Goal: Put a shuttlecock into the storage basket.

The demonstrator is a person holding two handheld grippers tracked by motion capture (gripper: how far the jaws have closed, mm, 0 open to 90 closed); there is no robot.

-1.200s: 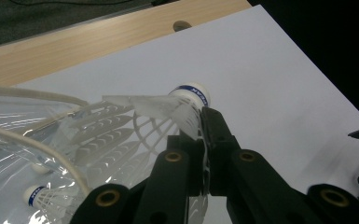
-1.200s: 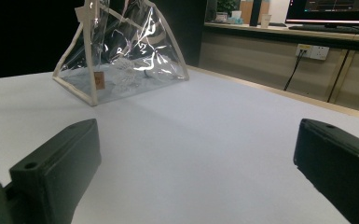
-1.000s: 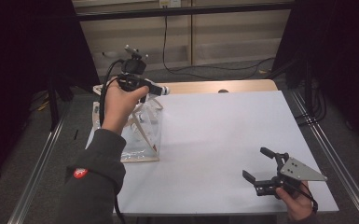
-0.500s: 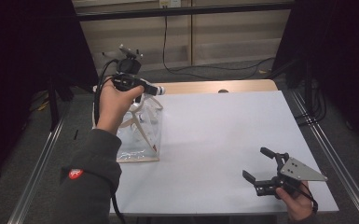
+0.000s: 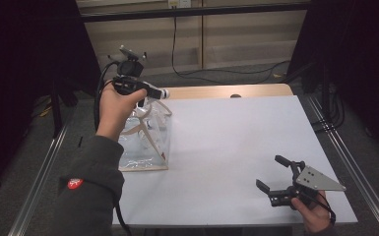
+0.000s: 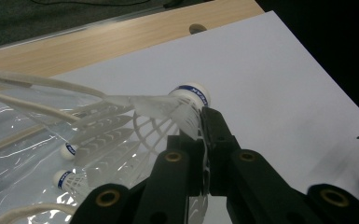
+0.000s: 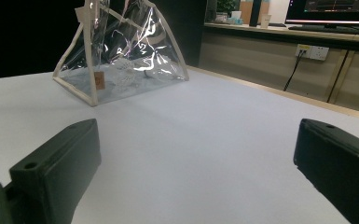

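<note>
Shuttlecock (image 6: pixel 186 100) clamped by its skirt in left gripper (image 5: pixel 153 92), held above clear bag (image 5: pixel 145 142) at table's left edge, likely so it clears the rim. More shuttlecocks in bag. Right gripper (image 5: pixel 275 173) released, jaws wide, resting near front right. White tabletop (image 5: pixel 236 142), dark room, wood-panel wall behind.

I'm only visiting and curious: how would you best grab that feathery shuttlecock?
By the feather skirt just behind the cork, from the side, as the left hand-held gripper does with this shuttlecock: the skirt is thin enough to pinch, while the round cork looks likely to slip.
</note>
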